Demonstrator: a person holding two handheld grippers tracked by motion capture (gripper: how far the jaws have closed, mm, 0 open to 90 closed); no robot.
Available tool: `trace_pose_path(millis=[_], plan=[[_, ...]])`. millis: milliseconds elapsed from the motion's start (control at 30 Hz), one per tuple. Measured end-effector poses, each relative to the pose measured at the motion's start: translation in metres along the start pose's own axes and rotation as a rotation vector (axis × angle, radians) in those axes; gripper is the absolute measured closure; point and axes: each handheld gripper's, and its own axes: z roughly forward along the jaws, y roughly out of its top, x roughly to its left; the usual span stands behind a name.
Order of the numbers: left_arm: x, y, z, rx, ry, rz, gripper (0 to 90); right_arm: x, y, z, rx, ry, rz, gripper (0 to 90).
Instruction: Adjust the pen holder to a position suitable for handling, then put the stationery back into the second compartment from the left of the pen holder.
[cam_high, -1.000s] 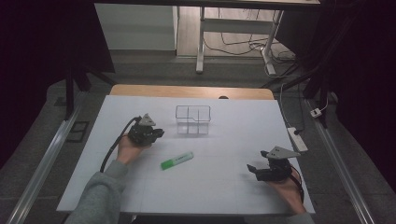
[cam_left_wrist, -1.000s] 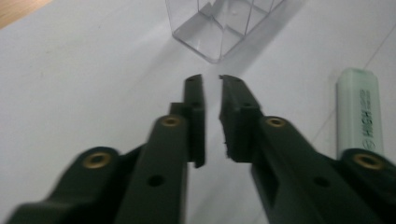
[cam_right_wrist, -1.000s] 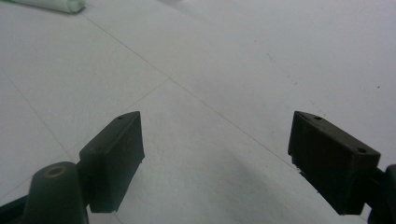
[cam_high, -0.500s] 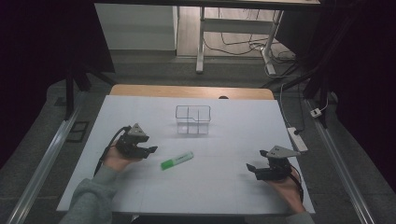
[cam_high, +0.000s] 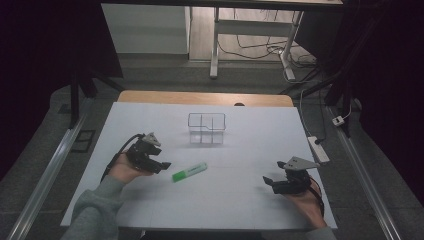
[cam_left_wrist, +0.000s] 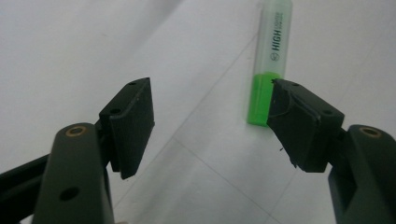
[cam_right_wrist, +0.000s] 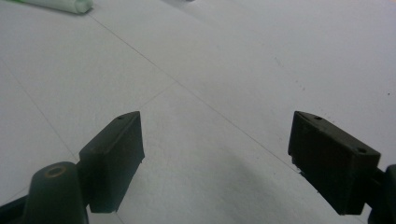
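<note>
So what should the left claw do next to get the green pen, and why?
Probably slide the left gripper a little forward and to its right, so both jaws straddle the green highlighter. Its jaws have just been opening and stand wide with nothing between them, and the highlighter lies flat on the white table, just ahead, with its green end by the right-hand jaw.

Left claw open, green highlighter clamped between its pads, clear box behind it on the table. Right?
Not clamped. In the left gripper view the left claw has just been opening, with nothing between its pads; the highlighter lies on the table ahead of it. The clear box does stand behind.
</note>
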Motion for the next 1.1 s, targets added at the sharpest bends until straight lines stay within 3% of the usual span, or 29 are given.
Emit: trace_pose_path(millis=[300, 767, 1100], plan=[[-0.013, 0.014, 0.01, 0.047, -0.023, 0.036, 29.9, 0.004, 0.001, 0.0, 0.002, 0.005, -0.011, 17.8], [-0.024, 0.031, 0.04, 0.126, -0.037, 0.092, 29.4, 0.003, 0.001, -0.001, 0.004, 0.006, -0.015, 17.9], [-0.026, 0.036, 0.056, 0.166, -0.042, 0.107, 29.1, 0.004, 0.0, 0.0, 0.007, 0.007, -0.017, 17.8]])
